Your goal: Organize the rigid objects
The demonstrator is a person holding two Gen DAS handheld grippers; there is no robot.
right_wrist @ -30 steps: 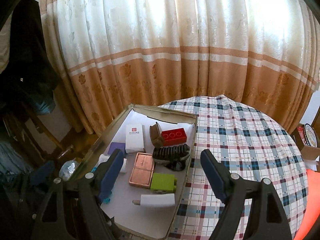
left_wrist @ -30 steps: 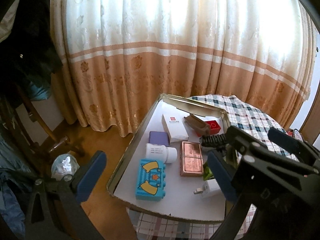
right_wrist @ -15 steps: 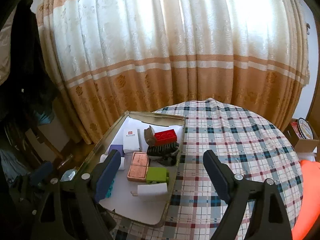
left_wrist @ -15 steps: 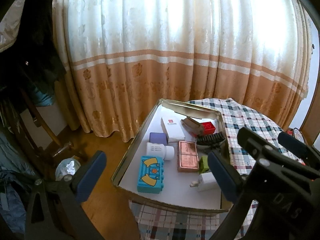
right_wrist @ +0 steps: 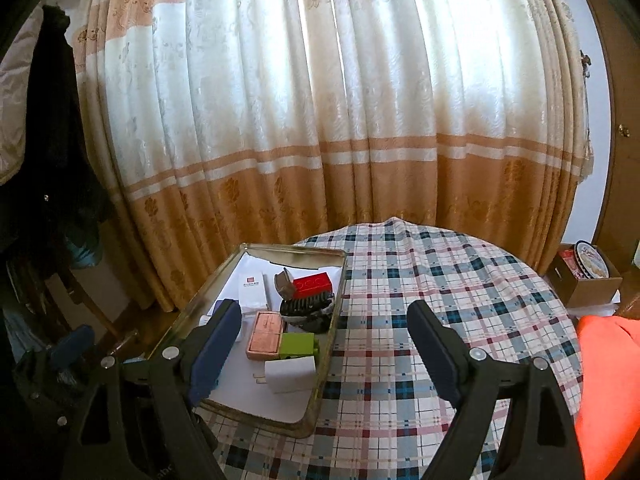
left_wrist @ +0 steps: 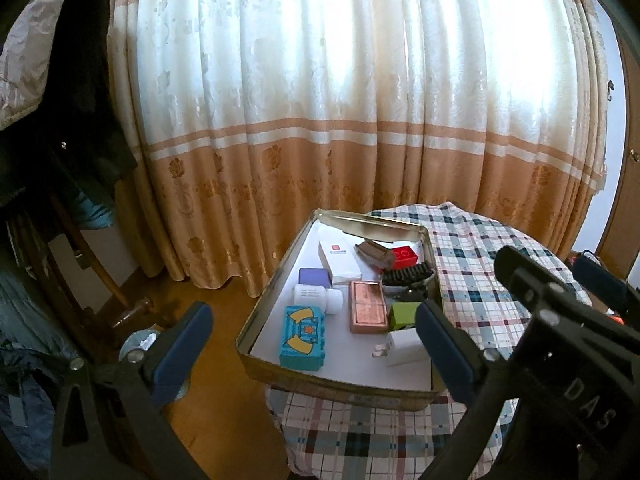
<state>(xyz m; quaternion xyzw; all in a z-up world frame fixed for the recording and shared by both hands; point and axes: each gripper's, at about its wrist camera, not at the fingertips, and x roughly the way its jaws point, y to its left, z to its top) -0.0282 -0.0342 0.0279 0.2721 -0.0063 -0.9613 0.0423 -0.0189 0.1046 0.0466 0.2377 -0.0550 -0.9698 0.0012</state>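
Note:
A shallow metal tray (left_wrist: 340, 382) (right_wrist: 192, 316) sits on the left side of a round table with a plaid cloth (right_wrist: 432, 304). Inside lie a blue toy block (left_wrist: 302, 338), a white bottle (left_wrist: 318, 294), a copper-coloured box (left_wrist: 368, 306) (right_wrist: 266, 336), a green block (right_wrist: 298, 346), a white charger (right_wrist: 290, 374), a red brick (right_wrist: 312, 284), a black brush (right_wrist: 306, 304) and a white carton (left_wrist: 338, 258). My left gripper (left_wrist: 310, 342) hangs open, back from the tray's near rim. My right gripper (right_wrist: 324, 344) is open too, above the tray's right wall, holding nothing.
A long cream and tan curtain (left_wrist: 340, 120) hangs behind the table. A dark wooden chair with clothes (left_wrist: 60, 200) stands at the left over the wooden floor. A cardboard box with a round tin (right_wrist: 588, 272) sits at the right, beside something orange (right_wrist: 608, 380).
Both grippers have drawn back and risen a little from the tray, so the tray and its contents look smaller and more of the curtain shows. Nothing in the tray has moved.

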